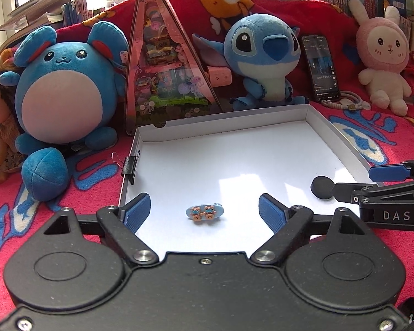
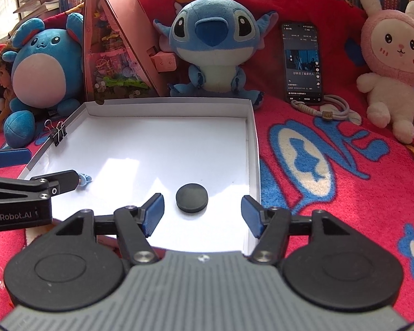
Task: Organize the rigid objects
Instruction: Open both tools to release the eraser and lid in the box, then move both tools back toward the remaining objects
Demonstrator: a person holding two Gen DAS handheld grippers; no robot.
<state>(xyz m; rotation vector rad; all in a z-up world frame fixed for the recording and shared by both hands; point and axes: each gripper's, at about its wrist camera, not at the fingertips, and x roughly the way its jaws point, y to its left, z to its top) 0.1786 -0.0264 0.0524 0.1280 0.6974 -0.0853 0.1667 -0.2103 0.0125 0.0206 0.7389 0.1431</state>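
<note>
Setting: red patterned blanket (image 2: 331,193), plushies and bookshelves behind, a shallow white box lid (image 1: 262,165) as the work area.
Left wrist view: left gripper (image 1: 204,212) is spread wide, nothing held. The little blue hair clip (image 1: 204,212) lies flat right between the fingertips, touching neither, so it looks lined up for a pinch.
Left-side edge: a binder clip (image 1: 129,165) sits on the box wall just beyond the left finger; plenty of bare floor ahead.
Right wrist view: right gripper (image 2: 201,215) also released, empty. The black disc (image 2: 191,199) lies just ahead, between the fingers, nearer the left one.
Right-side edge: the right finger hangs about over the box wall (image 2: 255,165), so closing there looks tight, I'd guess.
</note>
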